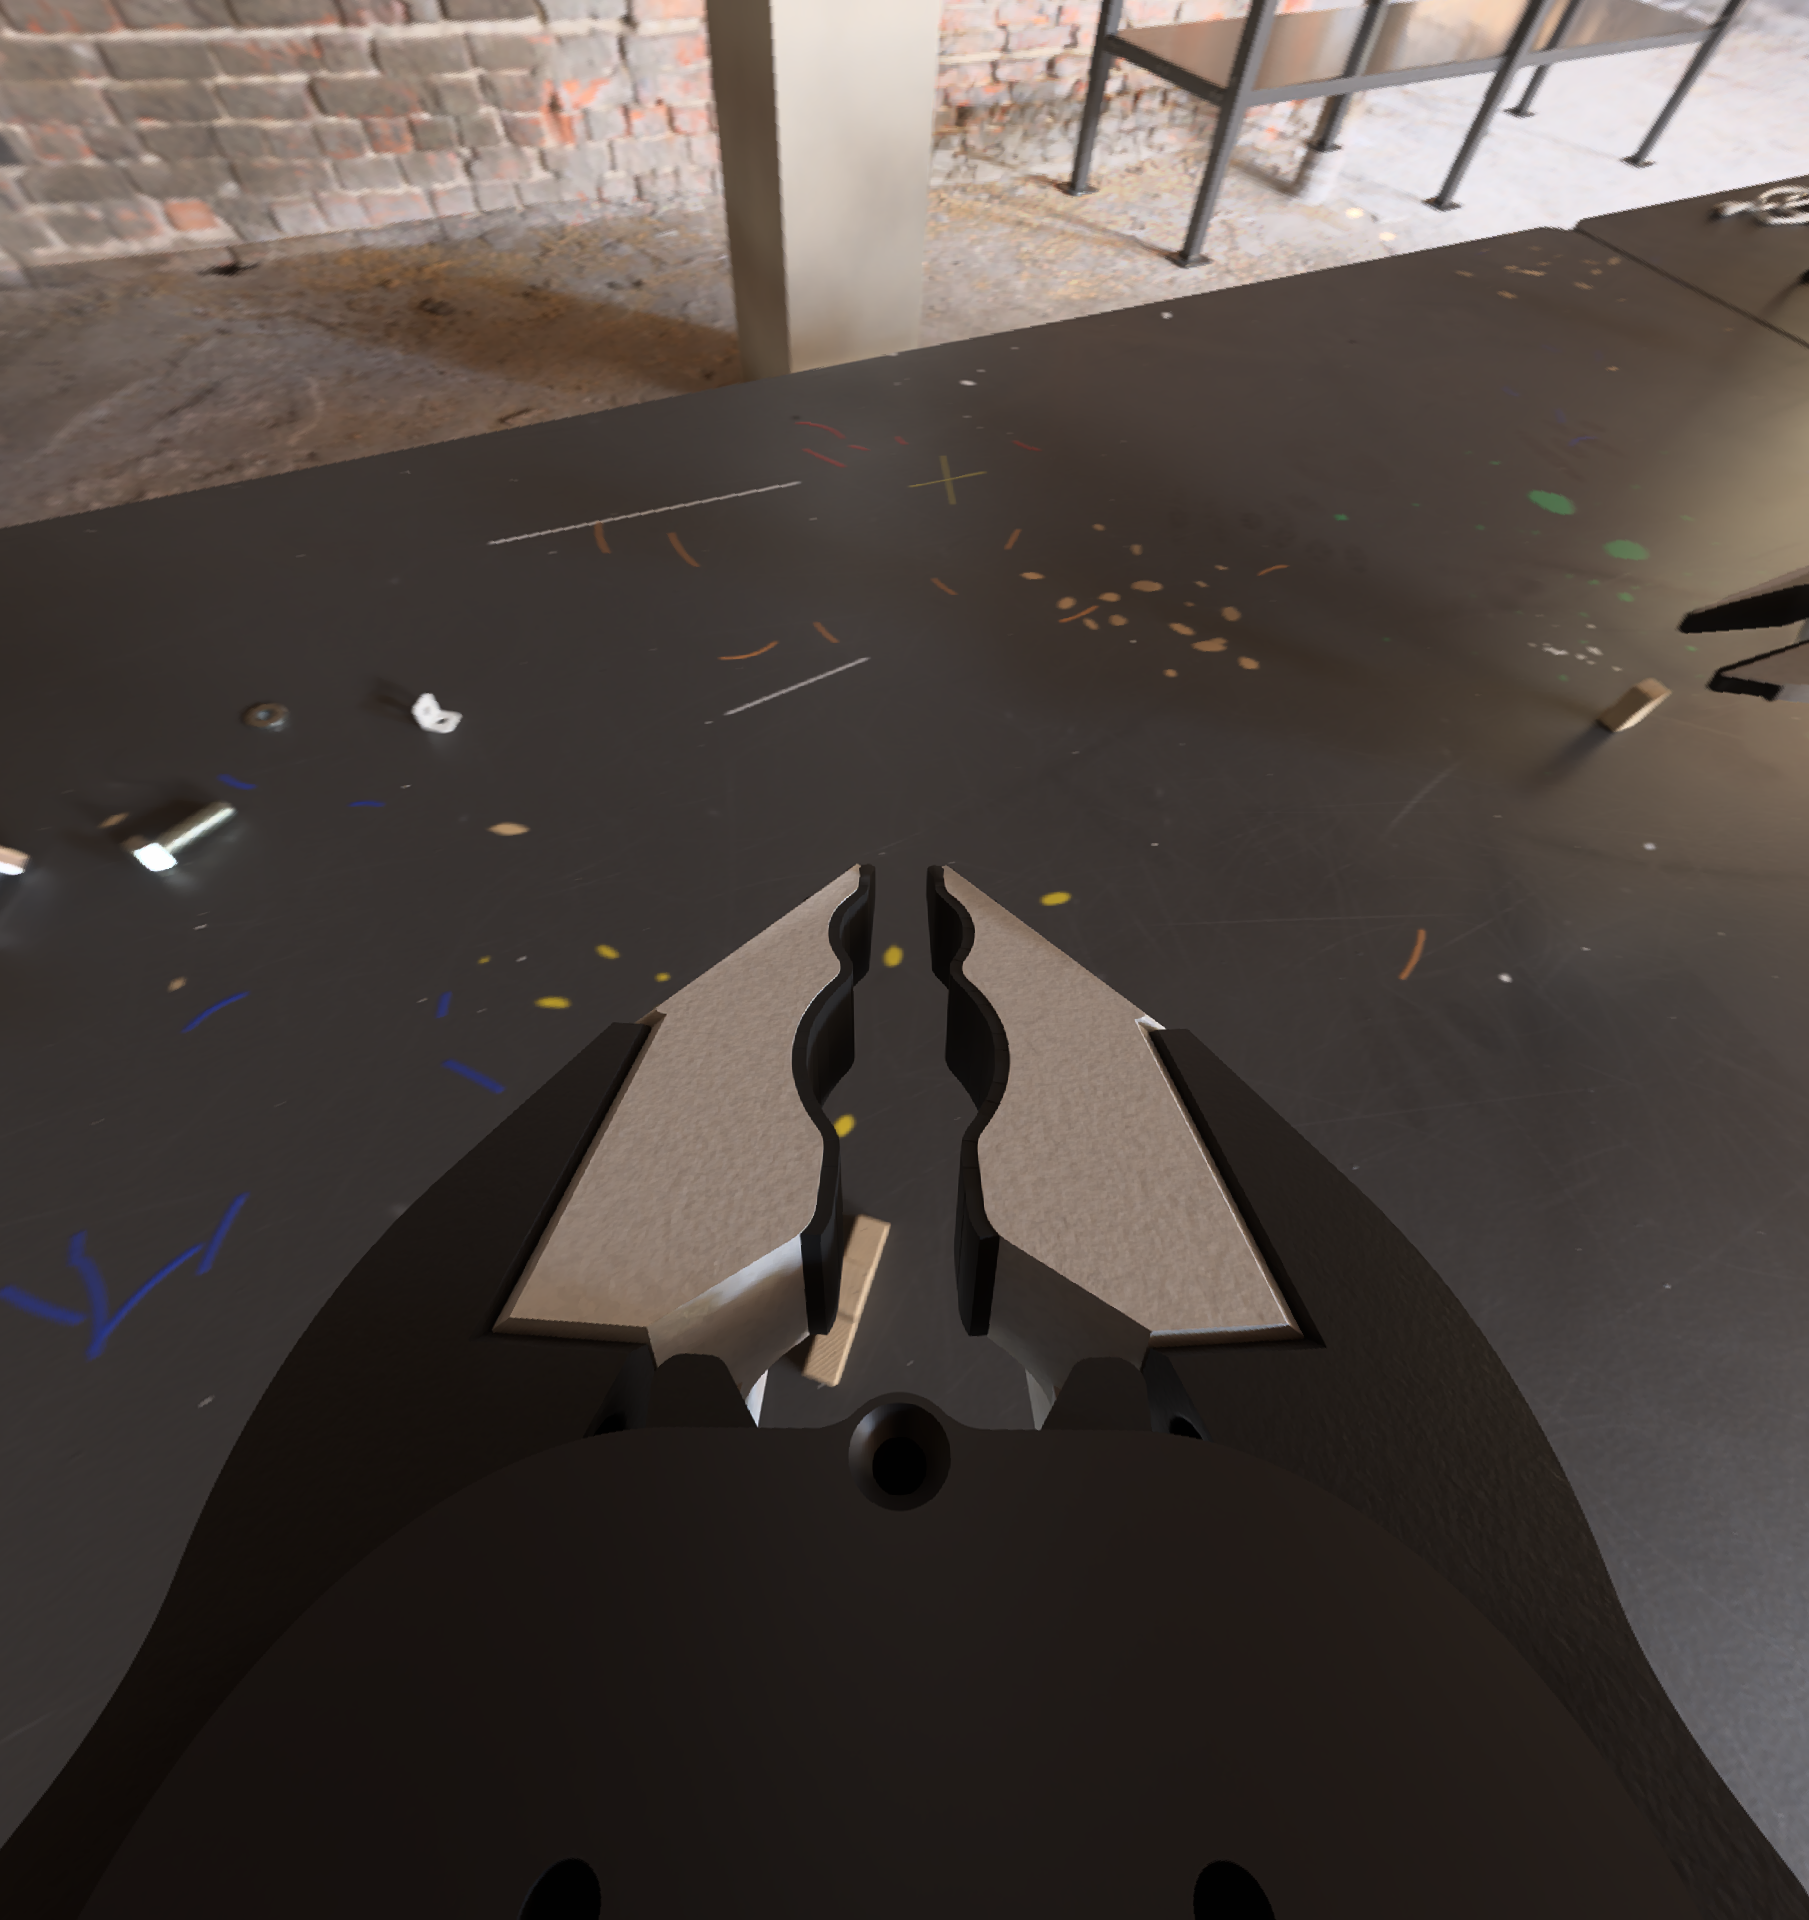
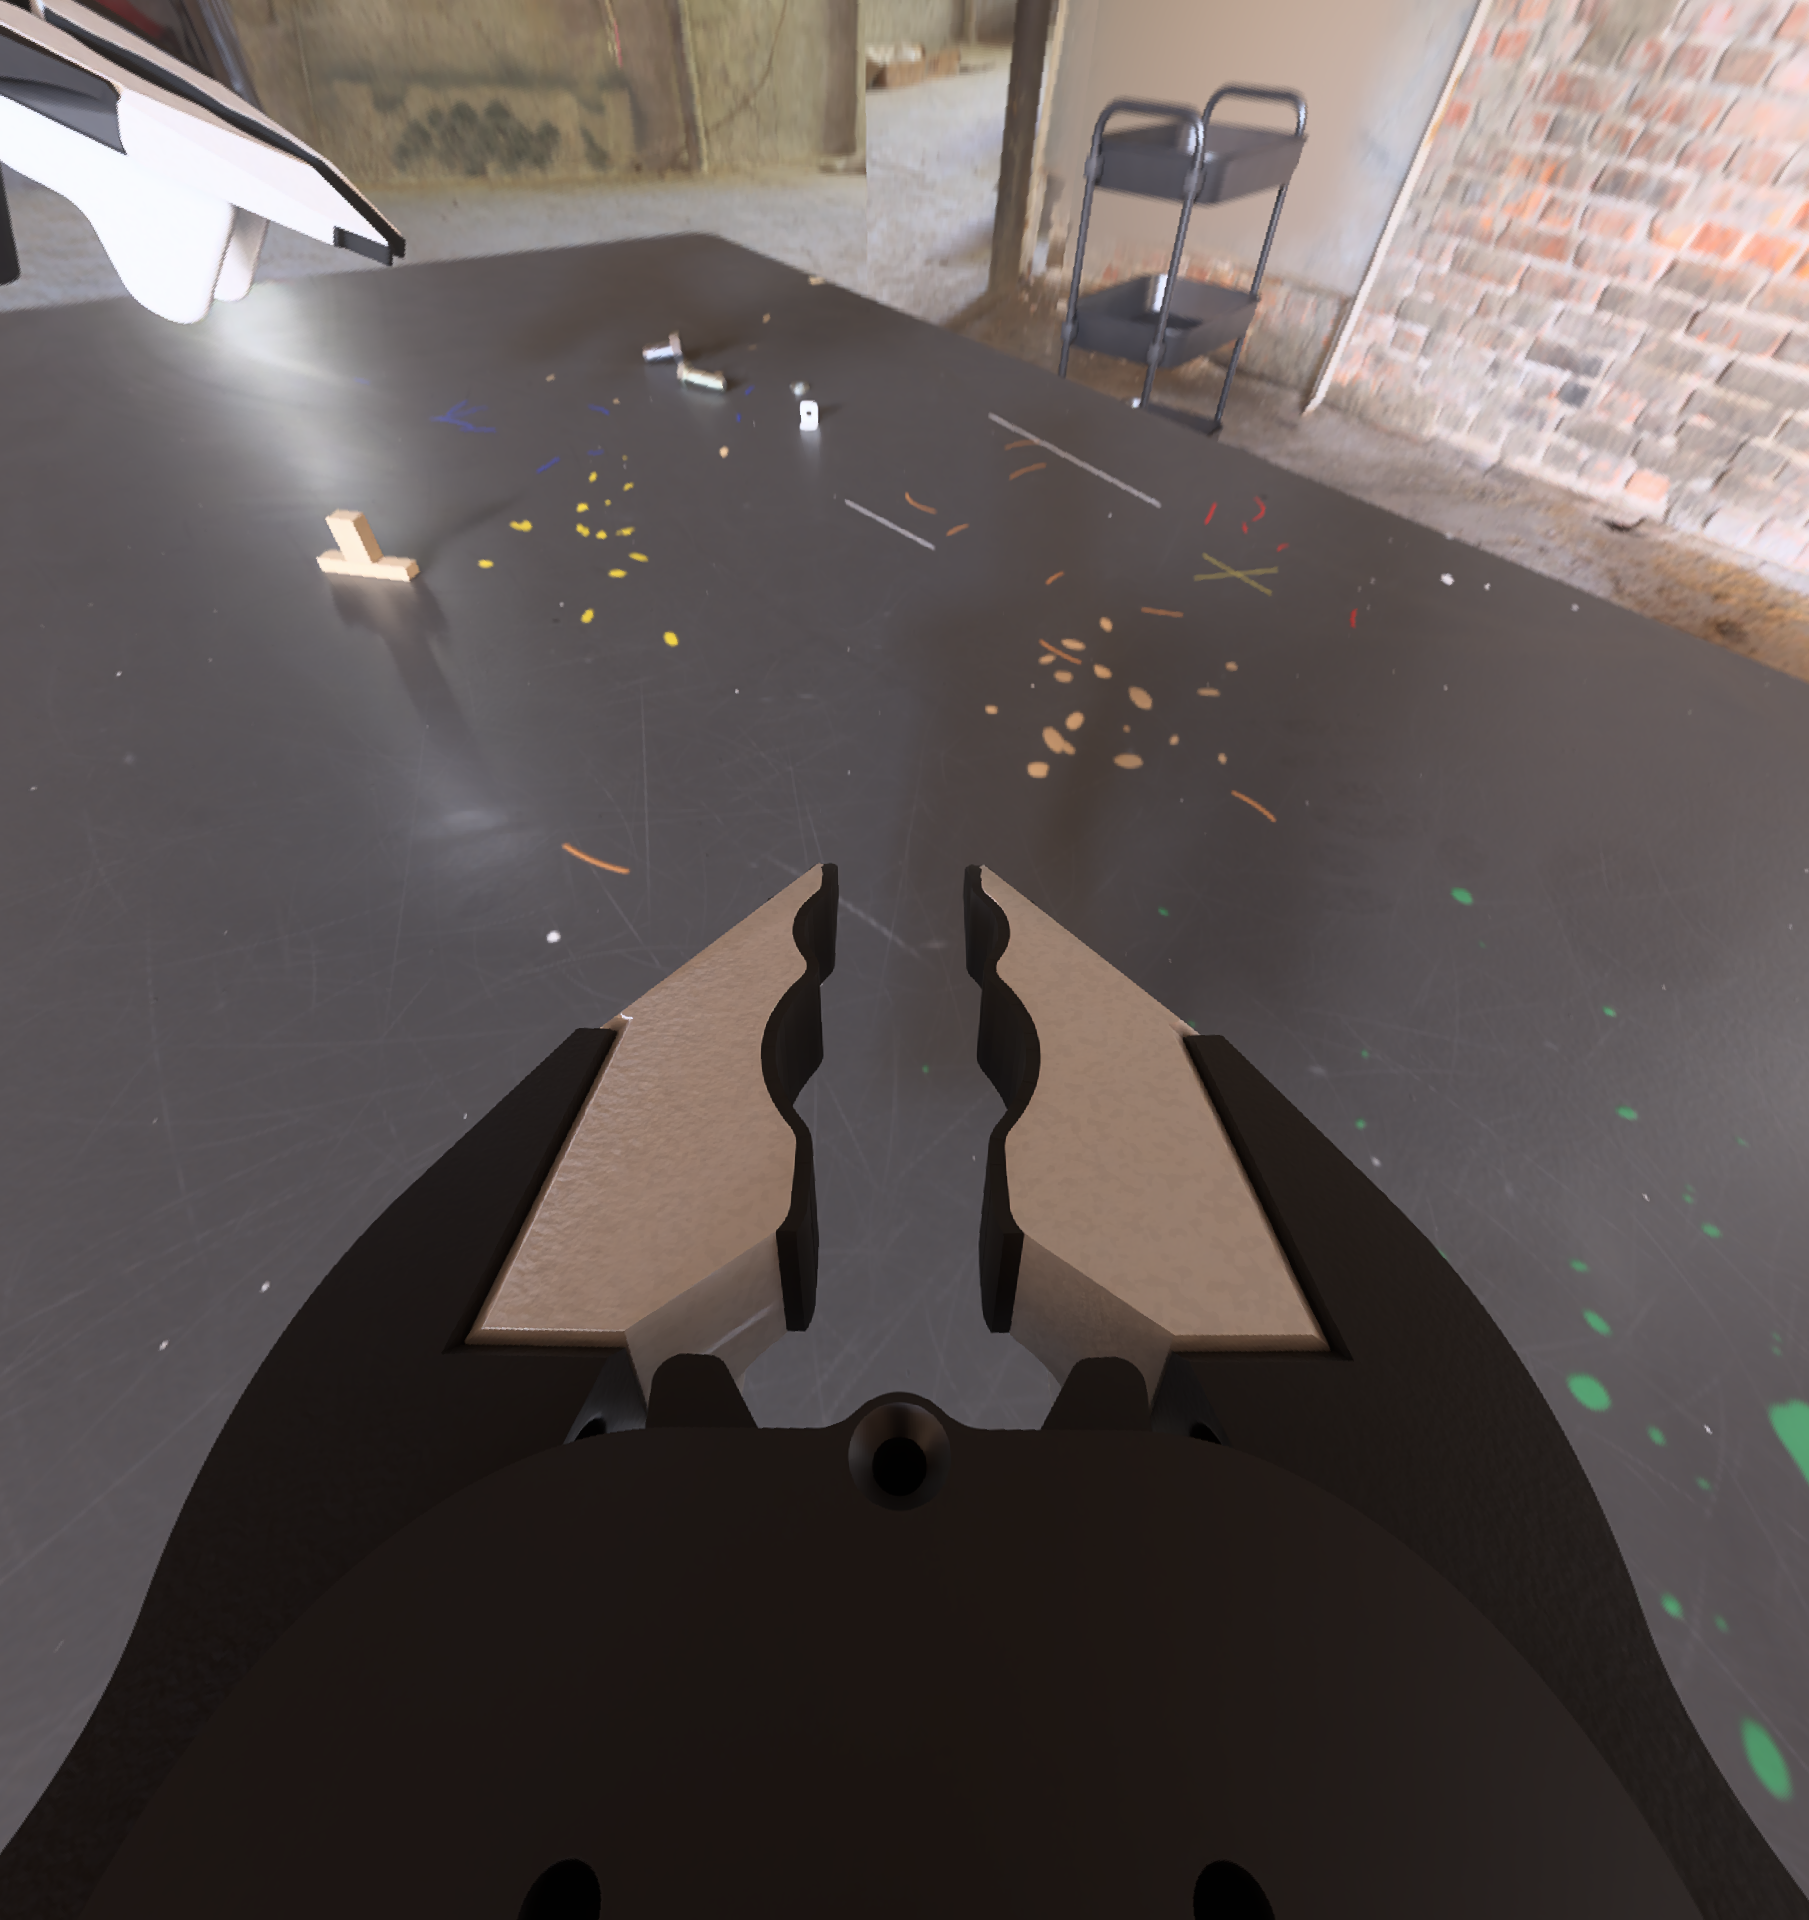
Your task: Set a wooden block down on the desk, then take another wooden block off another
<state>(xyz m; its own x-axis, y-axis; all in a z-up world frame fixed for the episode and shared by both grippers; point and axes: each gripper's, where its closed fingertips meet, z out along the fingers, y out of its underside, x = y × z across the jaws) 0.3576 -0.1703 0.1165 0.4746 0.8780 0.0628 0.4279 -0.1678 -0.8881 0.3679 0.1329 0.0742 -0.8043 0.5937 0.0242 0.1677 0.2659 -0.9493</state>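
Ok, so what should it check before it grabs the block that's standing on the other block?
1. First block lying on the desk: ok.
2. Upright block standing on the flat block: ok.
3. Left gripper empty, jaws apart: ok.
4. Left gripper lined up over the upright block: cannot tell; it is above, but the block is partly hidden behind one finger.
5. Gap wide enough for the block: cannot tell.
6. Right gripper open, empty, away from the stack: ok.
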